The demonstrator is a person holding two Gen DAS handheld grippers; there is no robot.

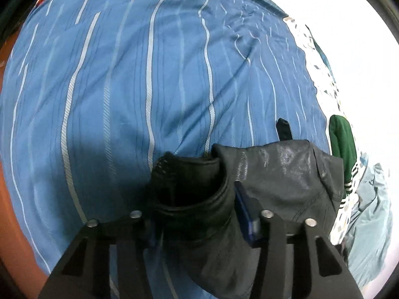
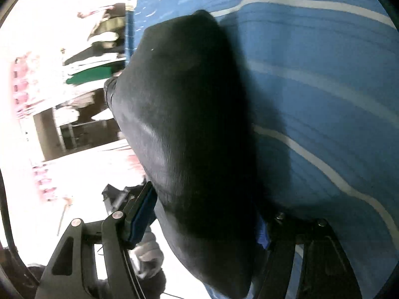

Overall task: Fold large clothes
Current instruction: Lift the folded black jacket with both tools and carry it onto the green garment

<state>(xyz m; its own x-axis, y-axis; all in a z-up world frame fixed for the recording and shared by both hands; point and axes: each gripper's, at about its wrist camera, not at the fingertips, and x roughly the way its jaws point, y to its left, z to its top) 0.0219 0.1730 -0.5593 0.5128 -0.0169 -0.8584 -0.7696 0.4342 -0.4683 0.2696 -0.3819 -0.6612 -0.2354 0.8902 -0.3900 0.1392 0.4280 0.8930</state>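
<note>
A black garment point(image 1: 281, 182) lies bunched on the blue striped bedspread point(image 1: 149, 74), at the lower right of the left wrist view. My left gripper point(image 1: 197, 211) is shut on its thick rolled edge, with the blue pad point(image 1: 245, 214) pressed into the cloth. In the right wrist view the same black garment point(image 2: 189, 114) fills the middle and runs between the fingers of my right gripper point(image 2: 203, 206). Those jaws stand wide and open. The left blue pad point(image 2: 142, 214) sits at the cloth's edge, and the other finger is mostly hidden behind the garment.
A green garment with white stripes point(image 1: 341, 144), a patterned white cloth point(image 1: 321, 74) and a pale blue cloth point(image 1: 369, 211) lie at the bed's right edge. A reddish floor point(image 1: 7, 199) shows beyond the left edge. A gloved hand point(image 2: 149, 249) is near my right gripper.
</note>
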